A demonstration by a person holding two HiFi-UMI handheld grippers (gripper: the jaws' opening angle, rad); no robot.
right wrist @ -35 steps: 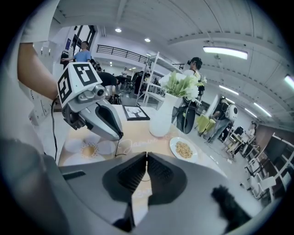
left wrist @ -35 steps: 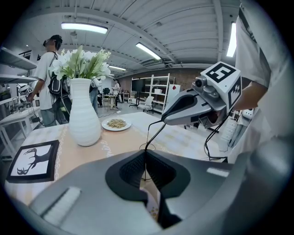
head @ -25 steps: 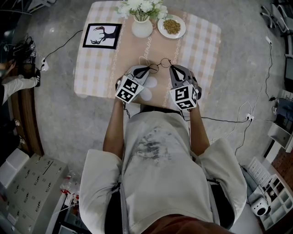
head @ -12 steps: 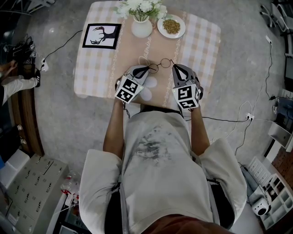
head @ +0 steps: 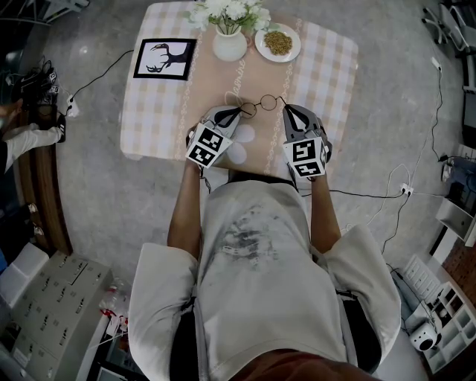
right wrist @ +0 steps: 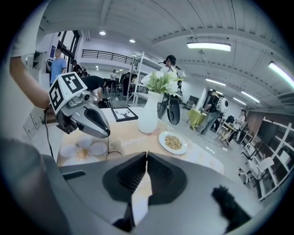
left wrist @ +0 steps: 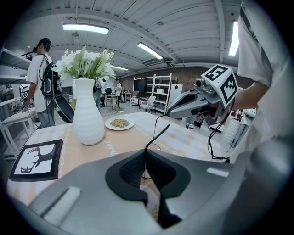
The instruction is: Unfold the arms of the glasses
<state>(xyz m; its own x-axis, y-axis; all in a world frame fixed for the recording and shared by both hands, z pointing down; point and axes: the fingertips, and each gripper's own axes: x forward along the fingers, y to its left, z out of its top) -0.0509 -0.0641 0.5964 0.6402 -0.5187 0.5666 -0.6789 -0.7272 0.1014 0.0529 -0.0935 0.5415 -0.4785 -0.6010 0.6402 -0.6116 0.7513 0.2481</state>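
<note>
small table [head: 327, 67] with a beige and white checked cloth [head: 149, 111] over it. a plain tan runner [head: 223, 82] goes down the middle from the far edge to the near one. it has some curly script on it, and white flower prints [head: 242, 134] at the near end.

sitting on it:
- a white ribbed vase [head: 230, 46] with white flowers [head: 230, 11], upright on the runner at the far end
- a white plate [head: 278, 43] with some brownish grainy stuff on it, just right of the vase and not touching it
- a black-framed deer picture [head: 165, 59] lying flat on the checked part, left of the vase near the far left corner
</note>
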